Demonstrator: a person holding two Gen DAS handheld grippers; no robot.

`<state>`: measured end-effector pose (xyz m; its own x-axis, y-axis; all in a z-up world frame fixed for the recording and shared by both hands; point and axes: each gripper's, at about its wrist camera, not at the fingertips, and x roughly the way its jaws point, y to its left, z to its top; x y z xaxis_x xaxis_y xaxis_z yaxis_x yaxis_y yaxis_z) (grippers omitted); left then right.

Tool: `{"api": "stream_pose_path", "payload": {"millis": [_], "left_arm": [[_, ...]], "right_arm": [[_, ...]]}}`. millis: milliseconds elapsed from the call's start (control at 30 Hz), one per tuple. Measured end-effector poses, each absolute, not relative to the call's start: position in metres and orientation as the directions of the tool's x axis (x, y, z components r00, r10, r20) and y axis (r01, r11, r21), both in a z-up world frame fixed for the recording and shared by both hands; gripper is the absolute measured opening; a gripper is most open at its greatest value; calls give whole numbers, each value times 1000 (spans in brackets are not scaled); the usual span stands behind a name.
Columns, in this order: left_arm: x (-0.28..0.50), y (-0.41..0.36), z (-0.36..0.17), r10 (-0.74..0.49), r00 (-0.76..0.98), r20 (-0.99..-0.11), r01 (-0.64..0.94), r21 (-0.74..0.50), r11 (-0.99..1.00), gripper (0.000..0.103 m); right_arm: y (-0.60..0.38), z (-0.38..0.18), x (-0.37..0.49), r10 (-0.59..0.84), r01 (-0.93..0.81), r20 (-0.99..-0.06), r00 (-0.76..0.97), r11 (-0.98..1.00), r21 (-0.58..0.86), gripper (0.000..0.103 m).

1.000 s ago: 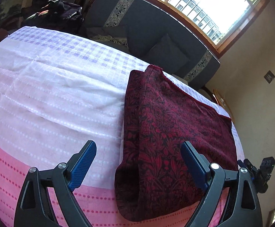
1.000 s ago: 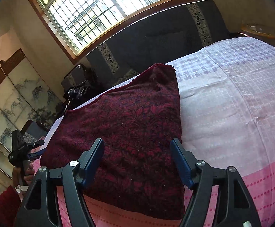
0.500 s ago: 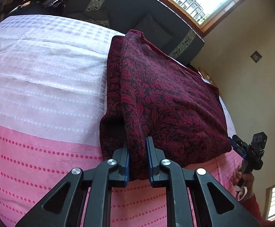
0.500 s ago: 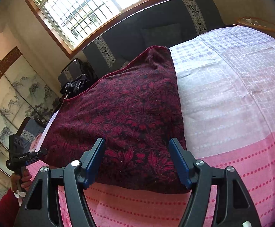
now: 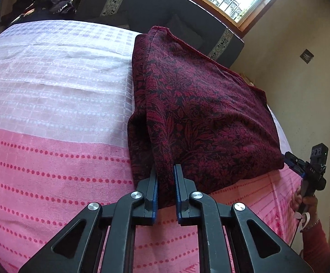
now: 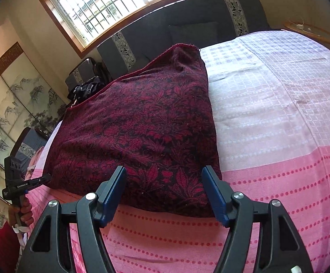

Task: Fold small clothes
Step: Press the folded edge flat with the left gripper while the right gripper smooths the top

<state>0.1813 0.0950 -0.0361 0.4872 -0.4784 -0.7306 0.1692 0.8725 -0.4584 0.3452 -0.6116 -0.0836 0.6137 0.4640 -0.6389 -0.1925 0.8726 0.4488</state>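
Left hand-held gripper [image 5: 165, 177] has closed since the earlier frame, now pinching the near edge of the maroon cloth [image 5: 201, 113]; right hand-held gripper [image 6: 166, 182] is wide, straddling its near corner above the pink bedsheet [image 6: 278, 193].

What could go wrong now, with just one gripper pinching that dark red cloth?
The left gripper pinches only the near corner of the red floral cloth; lifting might unfold its layers. The right gripper is open around the other corner, so the fold may skew. Pulling could also wrinkle the pink sheet.

Daylight from barred window [image 6: 128, 2], panes blown out white. Bedspread [image 5: 51, 104] evenly lit, sharp. Strong fisheye bending; dark vignette at frame corners in both views.
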Motion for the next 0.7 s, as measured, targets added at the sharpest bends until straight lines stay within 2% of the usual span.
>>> {"api": "stream_pose_path", "payload": {"millis": [200,467,700], "left_arm": [[171,78,-26,-362,538,-761,180,-316,932,20],[161,65,-27,-261,571,-778,185,-187,965,25],[161,55,-31,-198,581,-789,178,-114,977,28]], "right_arm": [[-609,-59,340,459,-200,-578,675,868,455,67],[-524,-47,351,508,-351,-607,611,861,368,64],[-423,-48,350,556,-503,-633,539,815,288,58]]}}
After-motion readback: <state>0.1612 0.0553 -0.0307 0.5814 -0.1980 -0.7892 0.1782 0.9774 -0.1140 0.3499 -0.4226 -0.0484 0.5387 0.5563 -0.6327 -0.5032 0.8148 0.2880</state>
